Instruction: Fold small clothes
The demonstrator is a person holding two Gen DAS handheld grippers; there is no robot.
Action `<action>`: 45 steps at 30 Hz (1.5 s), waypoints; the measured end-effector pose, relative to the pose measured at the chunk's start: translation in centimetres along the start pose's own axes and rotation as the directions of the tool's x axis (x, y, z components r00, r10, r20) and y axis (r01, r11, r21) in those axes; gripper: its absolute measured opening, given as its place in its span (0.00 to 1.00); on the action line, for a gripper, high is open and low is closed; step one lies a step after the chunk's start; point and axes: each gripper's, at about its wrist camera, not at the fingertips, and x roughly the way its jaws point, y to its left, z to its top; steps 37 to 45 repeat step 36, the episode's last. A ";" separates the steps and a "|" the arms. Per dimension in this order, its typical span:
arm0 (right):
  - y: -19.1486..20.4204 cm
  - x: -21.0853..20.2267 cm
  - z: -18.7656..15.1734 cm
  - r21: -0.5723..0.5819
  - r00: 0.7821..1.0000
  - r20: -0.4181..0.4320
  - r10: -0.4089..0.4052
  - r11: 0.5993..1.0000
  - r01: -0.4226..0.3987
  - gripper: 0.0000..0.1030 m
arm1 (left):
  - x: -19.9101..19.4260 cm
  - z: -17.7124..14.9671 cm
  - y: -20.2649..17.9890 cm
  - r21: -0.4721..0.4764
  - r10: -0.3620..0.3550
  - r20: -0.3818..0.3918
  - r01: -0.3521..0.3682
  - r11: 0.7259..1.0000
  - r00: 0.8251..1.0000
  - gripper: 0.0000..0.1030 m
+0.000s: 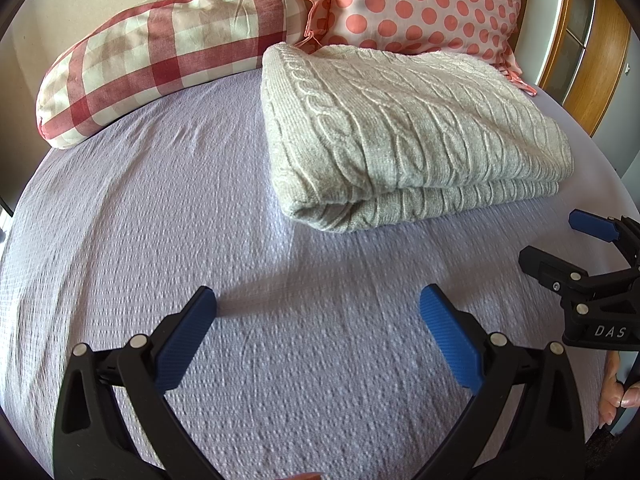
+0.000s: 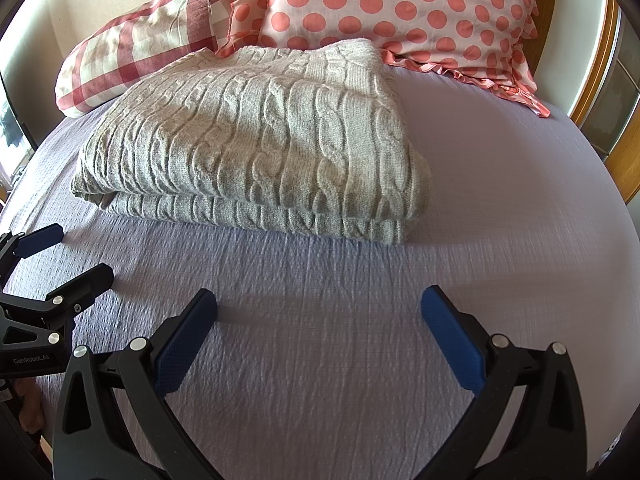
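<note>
Sweater [image 1: 404, 132], one grey cable-knit piece, lies folded in layers toward the head end of the bed [image 1: 160, 208], its far edge against the pillows and no finger touching it. Left gripper [image 1: 318, 300] hovers over bare lilac bedspread short of the sweater, its two blue-padded fingers spread wide and holding nothing. Right gripper [image 2: 319, 300] does the same beside it, fingers released and apart, with only bedspread between them. In the left wrist view the right gripper's body carries the white letters "DAS" [image 1: 610, 331]; in the right wrist view the left gripper's body reads "GenRobot.AI" [image 2: 31, 359]. A hand [image 1: 614, 392] shows at the right edge of the left wrist view, on the right gripper's handle. Two pillows sit along the head edge of the bed: a red-and-cream checked pillow [image 1: 160, 52] at the left corner and a pink polka-dot pillow [image 1: 420, 4] with a ruffled border beside it. A wooden frame [image 1: 576, 60] stands past the bed's right edge.
</note>
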 end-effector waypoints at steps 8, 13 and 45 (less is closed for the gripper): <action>0.0 0.0 0.0 0.000 1.000 0.000 0.000 1.000 0.000 0.99 | 0.1 0.1 -0.1 0.003 -0.004 -0.007 0.004 1.000 1.000 0.98; 0.0 0.0 0.0 0.000 1.000 0.000 0.000 1.000 0.000 0.99 | 0.1 0.1 -0.1 0.003 -0.004 -0.008 0.004 1.000 1.000 0.98; 0.0 0.0 0.0 0.000 1.000 0.000 0.001 1.000 -0.001 0.99 | 0.2 0.0 -0.1 0.005 -0.004 -0.007 0.004 1.000 1.000 0.98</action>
